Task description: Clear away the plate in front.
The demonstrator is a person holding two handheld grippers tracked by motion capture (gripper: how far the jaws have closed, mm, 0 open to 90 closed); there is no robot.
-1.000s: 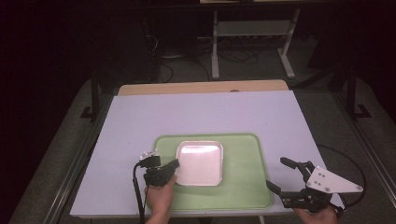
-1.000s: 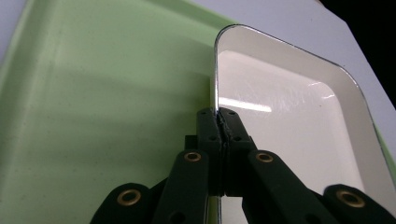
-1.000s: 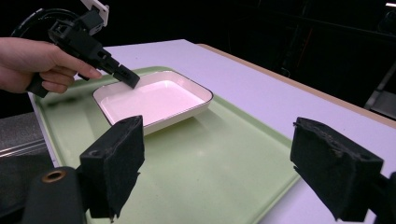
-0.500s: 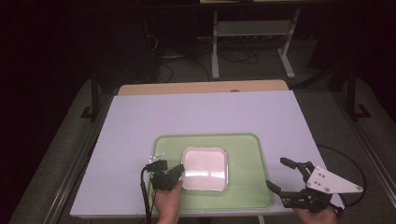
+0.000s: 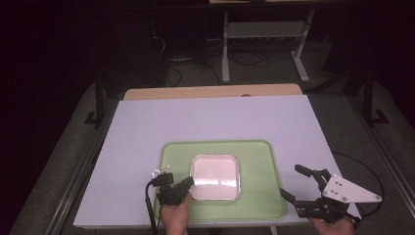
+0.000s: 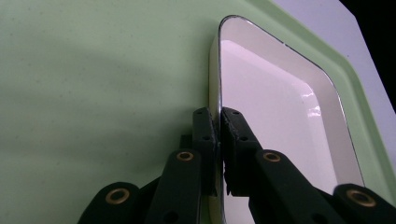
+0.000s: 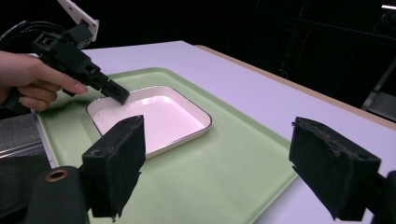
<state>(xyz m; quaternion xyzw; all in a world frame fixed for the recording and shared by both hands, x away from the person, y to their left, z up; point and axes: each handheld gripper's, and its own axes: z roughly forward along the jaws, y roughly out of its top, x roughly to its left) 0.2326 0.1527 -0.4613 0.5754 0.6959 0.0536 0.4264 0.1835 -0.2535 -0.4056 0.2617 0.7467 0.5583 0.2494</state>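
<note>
Nearest, at the front left of the green tray [image 5: 259, 166]: pinching the near left rim of the white dish [image 5: 215, 176] with the left tool [image 6: 217, 126], one pad outside the thin wall and one inside, after just easing the jaws a touch wider with the rim between them. Holding by the edge alone, so judged a weak grip: could let the rim slide out if eased any further, dropping the dish back onto the tray. Could also tip the far side down if lifted from this one corner, being held well off centre. Dragging instead risks catching the tray's raised border, or shoving the whole tray across the tabletop [image 5: 205, 122]. To the near right, just off the tray's corner: holding the right tool [image 5: 292, 182] wide open and empty, well apart from the dish. No help in steadying anything from there, and likely to knock the tray's edge if swung in carelessly. Farther in: lying flat and empty near the middle of the tray, apparently not yet raised. Beyond that, pale tabletop running on to the far edge.
</note>
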